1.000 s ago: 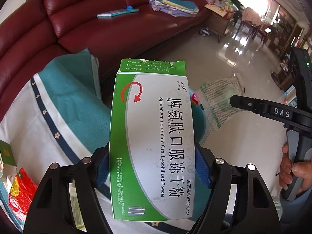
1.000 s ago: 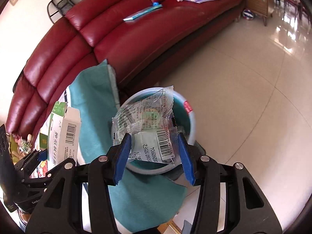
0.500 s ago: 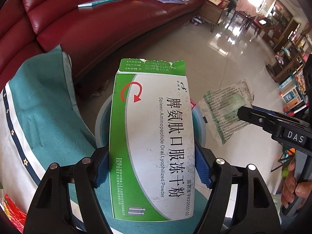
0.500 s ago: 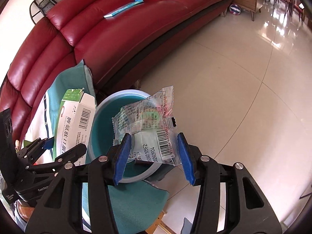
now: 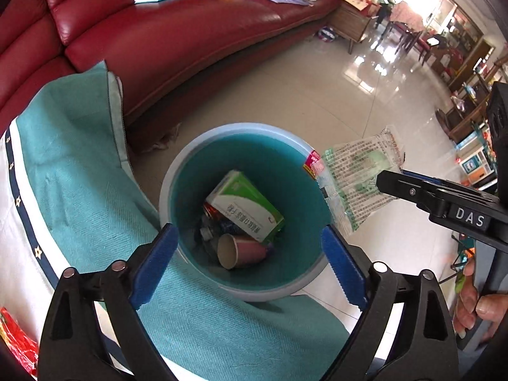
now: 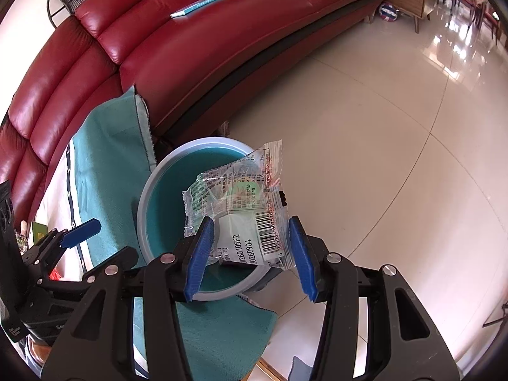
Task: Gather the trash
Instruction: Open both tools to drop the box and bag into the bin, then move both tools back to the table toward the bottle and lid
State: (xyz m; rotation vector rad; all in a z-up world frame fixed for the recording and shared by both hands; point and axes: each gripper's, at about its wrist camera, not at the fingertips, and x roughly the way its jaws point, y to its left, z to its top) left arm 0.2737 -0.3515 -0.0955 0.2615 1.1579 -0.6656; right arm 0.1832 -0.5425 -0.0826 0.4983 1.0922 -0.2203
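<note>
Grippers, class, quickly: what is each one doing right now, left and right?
Left gripper: jaws opening, nothing between them.
Right gripper: closed on the clear wrapper.

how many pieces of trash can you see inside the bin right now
3 clear: a green-and-white medicine box lying on top, a pink paper cup on its side below it, and a red can poking out beside the box. Darker items underneath may be more.

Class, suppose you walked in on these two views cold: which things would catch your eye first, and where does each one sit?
First, the teal bin on the floor beside the red sofa, with a green-and-white medicine box and a pink paper cup inside. Next, the left gripper above it, jaws opening with nothing between them. Then the clear wrapper pinched in the right gripper over the bin's rim.
</note>
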